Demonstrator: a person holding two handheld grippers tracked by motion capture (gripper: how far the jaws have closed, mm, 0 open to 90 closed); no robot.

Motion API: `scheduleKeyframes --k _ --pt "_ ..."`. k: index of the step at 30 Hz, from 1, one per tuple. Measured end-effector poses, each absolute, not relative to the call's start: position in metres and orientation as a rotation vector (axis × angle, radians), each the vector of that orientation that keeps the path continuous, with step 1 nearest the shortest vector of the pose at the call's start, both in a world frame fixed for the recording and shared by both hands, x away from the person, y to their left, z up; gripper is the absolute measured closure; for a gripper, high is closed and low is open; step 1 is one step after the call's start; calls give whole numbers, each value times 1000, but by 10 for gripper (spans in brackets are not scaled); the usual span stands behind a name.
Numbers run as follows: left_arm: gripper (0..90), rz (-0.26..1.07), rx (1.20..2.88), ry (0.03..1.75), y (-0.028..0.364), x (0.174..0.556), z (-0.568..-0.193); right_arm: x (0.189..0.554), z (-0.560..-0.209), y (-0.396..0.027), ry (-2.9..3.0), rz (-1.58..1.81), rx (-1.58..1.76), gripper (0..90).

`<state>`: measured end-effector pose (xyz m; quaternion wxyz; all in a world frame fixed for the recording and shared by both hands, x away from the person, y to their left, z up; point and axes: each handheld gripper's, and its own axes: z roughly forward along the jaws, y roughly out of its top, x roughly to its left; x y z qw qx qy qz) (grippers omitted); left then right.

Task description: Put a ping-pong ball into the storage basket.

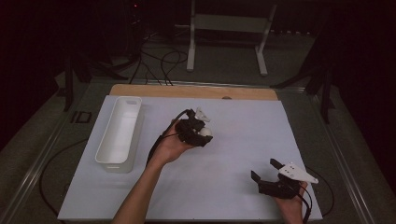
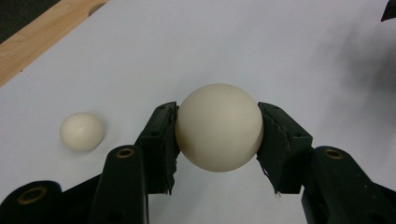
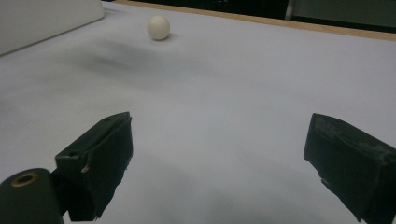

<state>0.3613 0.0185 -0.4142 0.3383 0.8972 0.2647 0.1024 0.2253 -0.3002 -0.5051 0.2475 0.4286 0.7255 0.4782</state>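
The left gripper (image 2: 218,135) is clamped on a cream ball (image 2: 218,127), one black pad pressing each side of it at about its widest part, so the ball sits squarely between the jaws and clear of the white table (image 2: 243,51) below. In the high view this left gripper (image 1: 200,133) is over the middle of the table, a little left of centre, with the ball (image 1: 206,132) showing pale at its tip and the person's left hand (image 1: 172,145) wrapped around its body from below. A second, smaller-looking cream ball (image 2: 81,131) lies on the table surface off to the left of the jaws in the left gripper view, apart from the held one; the right gripper view shows it (image 3: 158,27) far off, near the wooden edge (image 3: 327,25) of the table. The right gripper (image 1: 265,172) rests near the front right corner of the table, well apart from the left one, its jaws spread wide with nothing between them. A long white tray (image 1: 108,154) stands along the left side of the table, beside the left forearm.
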Motion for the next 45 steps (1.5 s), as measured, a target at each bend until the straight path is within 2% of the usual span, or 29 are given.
scheduleKeyframes --k 45 --pt "512 311 2293 758 42 365 -400 225 -506 -300 1982 1298 1173 76"
